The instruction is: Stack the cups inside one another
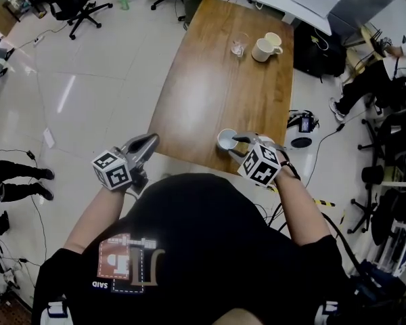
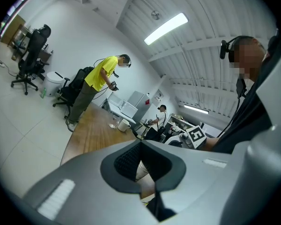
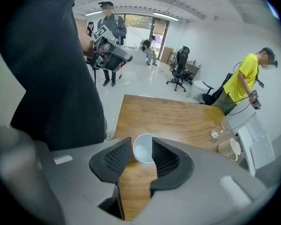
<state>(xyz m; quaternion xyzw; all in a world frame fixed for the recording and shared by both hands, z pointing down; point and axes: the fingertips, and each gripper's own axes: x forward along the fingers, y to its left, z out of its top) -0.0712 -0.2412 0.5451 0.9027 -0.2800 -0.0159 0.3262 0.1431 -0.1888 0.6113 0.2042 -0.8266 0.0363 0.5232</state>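
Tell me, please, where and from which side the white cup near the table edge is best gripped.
Probably grip the white cup across its wall below the rim, from steeply above: it stands upright, and the open right claw lines up.

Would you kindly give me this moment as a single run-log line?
right gripper: open, jaws flanking white cup near table edge | left gripper: shut, empty, off table | far end: two mugs, glass

The wooden table (image 1: pixel 210 93) carries four vessels in all: one white cup (image 1: pixel 226 139) by its near edge, and toward its far right corner two cream mugs (image 1: pixel 262 49) and one clear glass (image 1: pixel 239 45).
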